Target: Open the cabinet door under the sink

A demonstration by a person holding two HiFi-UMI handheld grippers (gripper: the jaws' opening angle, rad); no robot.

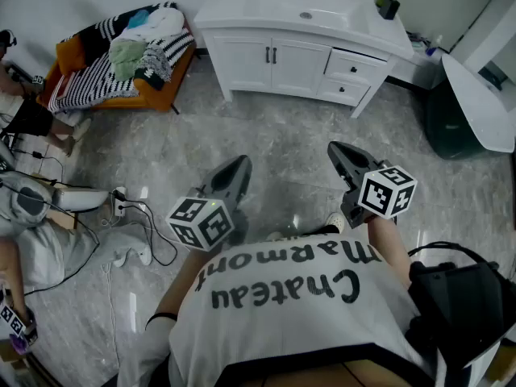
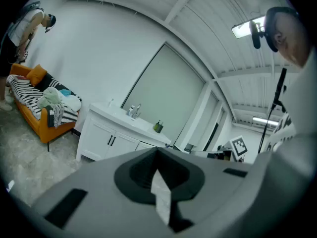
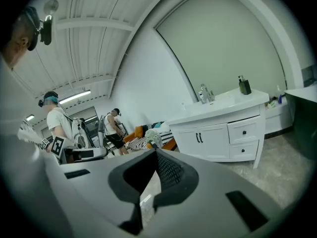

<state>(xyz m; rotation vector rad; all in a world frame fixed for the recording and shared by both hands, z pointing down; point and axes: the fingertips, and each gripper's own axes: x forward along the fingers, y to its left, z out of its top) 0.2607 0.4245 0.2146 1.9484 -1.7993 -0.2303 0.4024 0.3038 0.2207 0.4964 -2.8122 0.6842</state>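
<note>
A white vanity cabinet point(image 1: 242, 64) with a sink point(image 1: 306, 14) in its top stands across the grey floor at the top of the head view. Its two doors point(image 1: 272, 69) are closed, with dark handles point(image 1: 272, 55) side by side at the middle. Both grippers are held out in front of the person, well short of the cabinet. My left gripper point(image 1: 242, 162) is shut and empty. My right gripper point(image 1: 334, 148) is shut and empty too. The cabinet point(image 2: 106, 140) shows far off beyond the left gripper point(image 2: 157, 151), and the cabinet point(image 3: 200, 140) likewise beyond the right gripper point(image 3: 156, 152).
Two drawers point(image 1: 347, 77) sit right of the doors, and a dark bottle point(image 1: 387, 2) stands on the countertop. An orange sofa point(image 1: 121, 55) piled with clothes is at the left. People and cables point(image 1: 137, 224) occupy the left floor. A dark bin point(image 1: 451, 119) stands right.
</note>
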